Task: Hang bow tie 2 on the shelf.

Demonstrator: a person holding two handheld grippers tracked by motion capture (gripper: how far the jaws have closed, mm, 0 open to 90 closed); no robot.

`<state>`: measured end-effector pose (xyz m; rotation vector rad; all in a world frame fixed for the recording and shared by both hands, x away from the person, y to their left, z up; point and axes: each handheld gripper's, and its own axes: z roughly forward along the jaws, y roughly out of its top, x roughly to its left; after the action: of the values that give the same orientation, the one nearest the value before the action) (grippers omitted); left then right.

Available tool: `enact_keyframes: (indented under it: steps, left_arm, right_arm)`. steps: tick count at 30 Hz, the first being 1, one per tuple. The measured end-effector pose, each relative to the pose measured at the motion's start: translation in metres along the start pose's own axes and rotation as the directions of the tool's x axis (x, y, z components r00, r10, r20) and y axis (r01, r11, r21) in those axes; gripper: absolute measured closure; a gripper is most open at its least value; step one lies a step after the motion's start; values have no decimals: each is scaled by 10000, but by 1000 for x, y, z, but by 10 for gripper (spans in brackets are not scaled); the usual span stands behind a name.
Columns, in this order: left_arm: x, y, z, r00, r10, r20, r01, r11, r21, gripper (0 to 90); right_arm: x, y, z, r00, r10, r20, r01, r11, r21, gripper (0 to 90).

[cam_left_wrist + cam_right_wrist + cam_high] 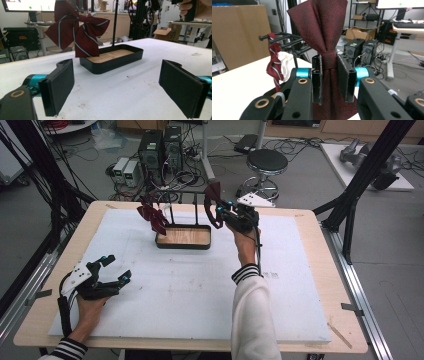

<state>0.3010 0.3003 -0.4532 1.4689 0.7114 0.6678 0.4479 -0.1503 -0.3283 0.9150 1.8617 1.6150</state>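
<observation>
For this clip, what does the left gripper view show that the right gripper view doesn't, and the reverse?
Left gripper view alone: the black tray with its wooden floor, and the left gripper with jaws wide open over the white tabletop. Right gripper view alone: the right gripper shut on the knot of a plain dark red bow tie, and two computer towers on the floor. Both share: the striped bow tie hanging from the black rack.

Two bow ties — striped (76, 32), plain (324, 37) — one tray (183, 237), two tools.
</observation>
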Motion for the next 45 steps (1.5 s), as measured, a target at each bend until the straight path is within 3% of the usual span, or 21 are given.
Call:
enact_keyframes:
  steps: [11,21,45]
  left_arm:
    - [0,0,0,10000,-23,-2,23,10000,3,135]
    - [1,0,0,10000,-48,6,48,10000,-13,135]
    - [1,0,0,10000,-57,3,57,10000,-13,135]
  right_arm:
    - [-7,-9,9,9981,574,205,-578,9982,166,748]
    - [-11,-15,14,9963,699,509,-726,9959,542,743]
    - [-14,-22,19,9950,817,572,-873,9907,1047,702]
